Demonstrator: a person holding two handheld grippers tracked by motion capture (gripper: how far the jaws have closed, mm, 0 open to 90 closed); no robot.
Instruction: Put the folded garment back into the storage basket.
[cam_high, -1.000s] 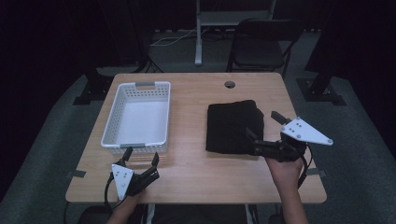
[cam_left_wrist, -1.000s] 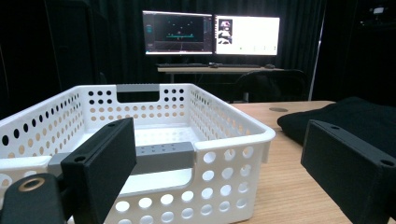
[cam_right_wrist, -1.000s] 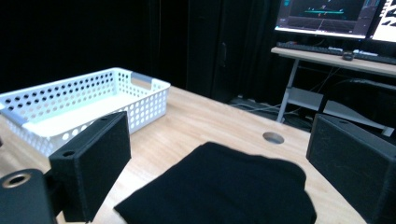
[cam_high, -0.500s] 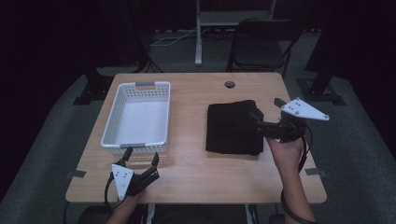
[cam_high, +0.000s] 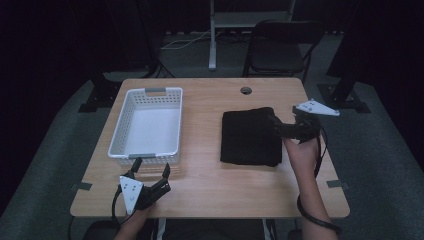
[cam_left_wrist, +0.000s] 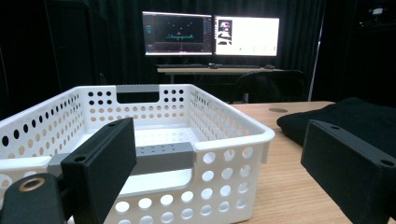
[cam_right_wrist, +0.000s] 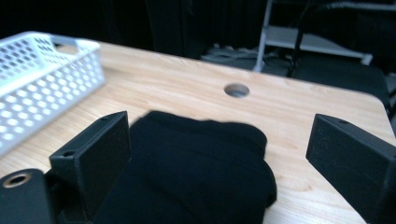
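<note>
Wooden table (cam_high: 210, 175), perforated white plastic basket (cam_high: 148, 125), folded black cloth (cam_high: 250, 136) (soft, rectangular)

- Basket (cam_high: 149, 126) on table (cam_high: 210, 187), left half.
- Folded cloth (cam_high: 249, 136) right of basket, apart.
- Table hole (cam_high: 245, 90) behind cloth.
- Chair (cam_high: 280, 47) beyond table.

The wooden table (cam_high: 210, 165) is being lit softly from above, while the surrounding room is being left almost black. Only faint shadows are being cast beside the white basket (cam_high: 148, 124). The folded black cloth (cam_high: 250, 136) is being rendered as a nearly featureless dark mass. In the left gripper view, two monitors (cam_left_wrist: 211, 34) are being overexposed, the right one glaring white. In the right gripper view, the cloth's edge and the basket are being smeared by blur. Noticeable grain is being shown throughout.
</note>
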